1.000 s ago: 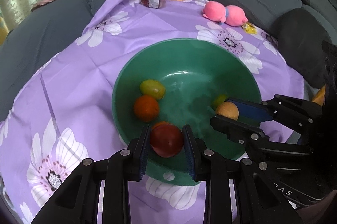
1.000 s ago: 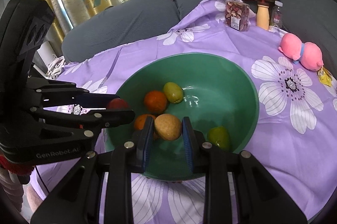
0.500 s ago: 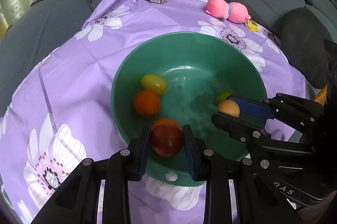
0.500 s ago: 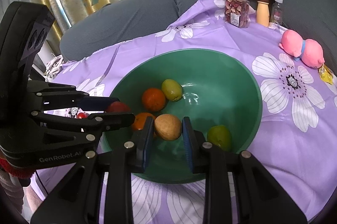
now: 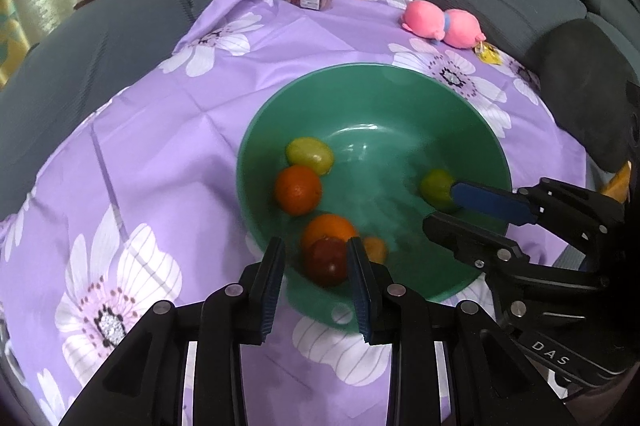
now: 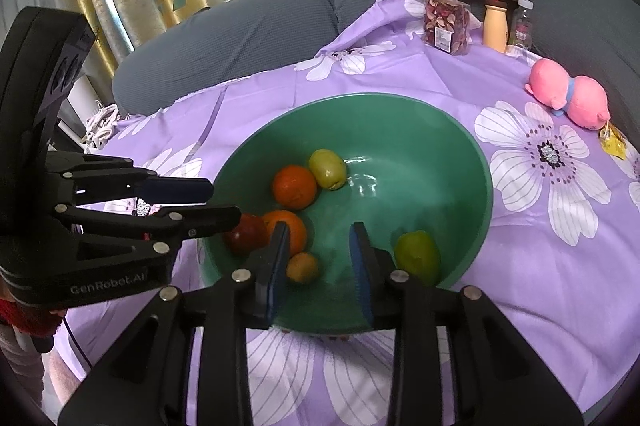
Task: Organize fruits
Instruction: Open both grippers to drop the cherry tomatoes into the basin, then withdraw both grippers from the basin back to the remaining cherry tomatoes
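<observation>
Fruits lie in the green bowl (image 6: 486, 186); the small tan fruit (image 6: 303, 267) sits free below the right hand-held gripper (image 6: 318, 258), whose jaws have just been opening. The left hand-held gripper (image 5: 316, 262) stands narrowly parted around the red apple (image 5: 328, 262); contact unclear.

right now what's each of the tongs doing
left tongs: open, red apple lies loose in the green bowl, not pinched
right tongs: open, jaws just been opening, nothing between them

Soft even light, fisheye-warped edges (dark corners), slight blur
</observation>
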`<state>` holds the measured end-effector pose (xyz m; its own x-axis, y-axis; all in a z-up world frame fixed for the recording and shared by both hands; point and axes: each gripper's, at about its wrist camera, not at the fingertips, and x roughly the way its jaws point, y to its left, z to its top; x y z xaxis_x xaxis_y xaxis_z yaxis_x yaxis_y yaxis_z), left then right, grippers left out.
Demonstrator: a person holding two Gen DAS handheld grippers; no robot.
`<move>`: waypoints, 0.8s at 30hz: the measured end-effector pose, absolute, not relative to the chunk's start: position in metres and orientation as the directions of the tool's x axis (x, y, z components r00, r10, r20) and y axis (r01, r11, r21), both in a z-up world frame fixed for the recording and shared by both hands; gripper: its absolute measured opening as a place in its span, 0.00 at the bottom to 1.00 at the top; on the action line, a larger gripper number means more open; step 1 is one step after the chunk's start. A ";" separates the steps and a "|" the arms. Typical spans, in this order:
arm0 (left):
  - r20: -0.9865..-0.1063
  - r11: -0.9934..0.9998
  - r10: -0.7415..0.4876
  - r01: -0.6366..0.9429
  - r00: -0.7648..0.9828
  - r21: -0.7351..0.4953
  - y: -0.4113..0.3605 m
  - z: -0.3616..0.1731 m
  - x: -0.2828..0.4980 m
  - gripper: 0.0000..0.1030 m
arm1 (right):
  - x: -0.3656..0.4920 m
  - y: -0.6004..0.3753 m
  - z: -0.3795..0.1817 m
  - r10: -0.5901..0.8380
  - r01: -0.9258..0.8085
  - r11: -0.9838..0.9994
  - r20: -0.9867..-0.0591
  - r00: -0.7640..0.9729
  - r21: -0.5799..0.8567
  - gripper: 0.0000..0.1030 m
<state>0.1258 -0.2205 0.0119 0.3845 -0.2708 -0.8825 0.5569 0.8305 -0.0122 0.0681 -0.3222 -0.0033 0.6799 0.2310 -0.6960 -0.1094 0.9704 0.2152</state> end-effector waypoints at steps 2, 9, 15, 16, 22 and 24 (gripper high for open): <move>-0.880 0.836 -0.271 0.549 0.391 -0.014 -0.216 0.015 0.124 0.30 | 0.065 -0.320 -0.001 0.228 -0.108 0.971 -0.694 0.683 0.213 0.38; -0.865 0.870 -0.277 0.492 0.420 -0.040 -0.189 0.028 0.111 0.45 | 0.046 -0.319 0.011 0.220 -0.107 0.973 -0.678 0.701 0.205 0.39; -0.836 0.919 -0.276 0.385 0.474 -0.085 -0.135 0.045 0.096 0.45 | 0.028 -0.326 0.023 0.193 -0.084 0.977 -0.661 0.725 0.194 0.42; -0.834 0.928 -0.267 0.362 0.483 -0.087 -0.125 0.046 0.094 0.45 | 0.027 -0.327 0.024 0.190 -0.081 0.978 -0.661 0.726 0.192 0.42; -0.833 0.970 -0.203 0.224 0.515 -0.098 -0.063 0.041 0.073 0.45 | 0.014 -0.338 0.028 0.140 -0.035 0.985 -0.665 0.734 0.169 0.42; -0.833 0.976 -0.195 0.185 0.517 -0.114 -0.044 0.038 0.065 0.45 | 0.011 -0.342 0.030 0.125 -0.016 0.986 -0.664 0.737 0.168 0.43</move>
